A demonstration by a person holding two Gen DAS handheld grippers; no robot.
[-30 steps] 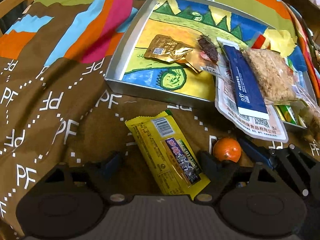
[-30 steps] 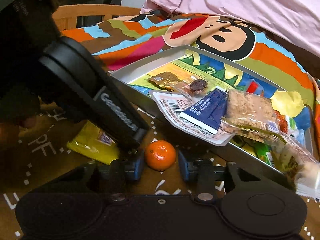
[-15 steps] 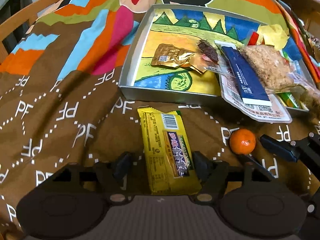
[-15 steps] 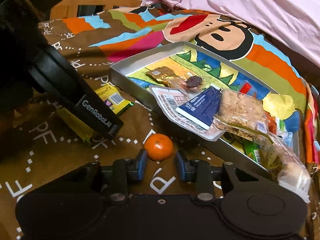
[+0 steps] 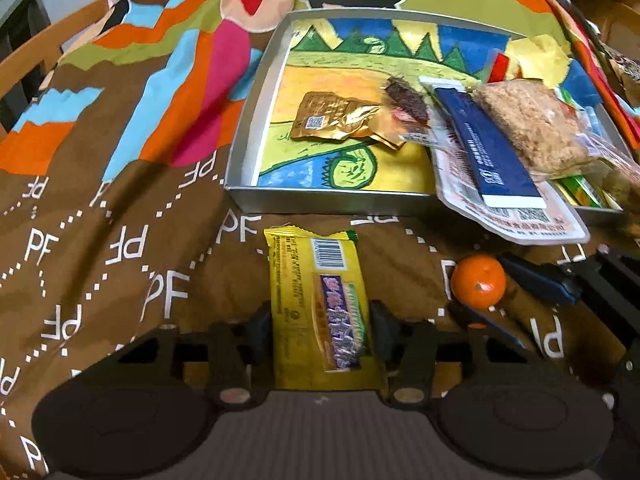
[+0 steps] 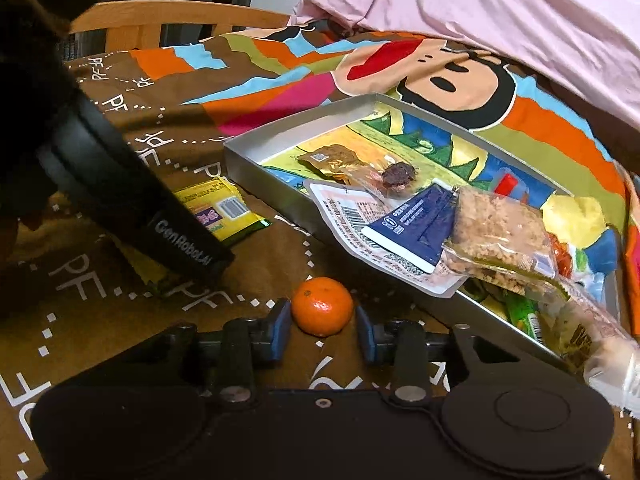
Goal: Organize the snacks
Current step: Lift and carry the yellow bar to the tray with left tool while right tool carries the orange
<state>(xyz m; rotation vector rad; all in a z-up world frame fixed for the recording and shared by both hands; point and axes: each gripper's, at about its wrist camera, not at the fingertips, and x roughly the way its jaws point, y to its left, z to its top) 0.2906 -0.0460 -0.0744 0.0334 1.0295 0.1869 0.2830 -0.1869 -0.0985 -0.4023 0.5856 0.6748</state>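
Observation:
A yellow snack bar (image 5: 320, 304) lies flat on the brown cloth, just in front of the grey tray (image 5: 328, 199). My left gripper (image 5: 318, 326) is open, one finger on each side of the bar. A small orange mandarin (image 6: 322, 306) sits on the cloth between the open fingers of my right gripper (image 6: 322, 330); whether they touch it is unclear. The mandarin (image 5: 478, 282) also shows in the left wrist view, with the right gripper's fingers (image 5: 536, 278) beside it. The tray (image 6: 260, 168) holds a gold pouch (image 6: 334, 158), a blue sachet (image 6: 416, 224) and a crumbly bar (image 6: 498, 232).
A white flat packet (image 5: 512, 216) hangs over the tray's front wall. The patterned cloth (image 5: 100, 240) covers the surface, with a wooden rail (image 6: 168, 20) at the back left and a pink sheet (image 6: 500, 4) behind. The left gripper's body (image 6: 120, 184) crosses the right wrist view.
My left gripper has lined up with the yellow bar and its fingers have come in closer around it. My right gripper stays around the mandarin, a little wider open.

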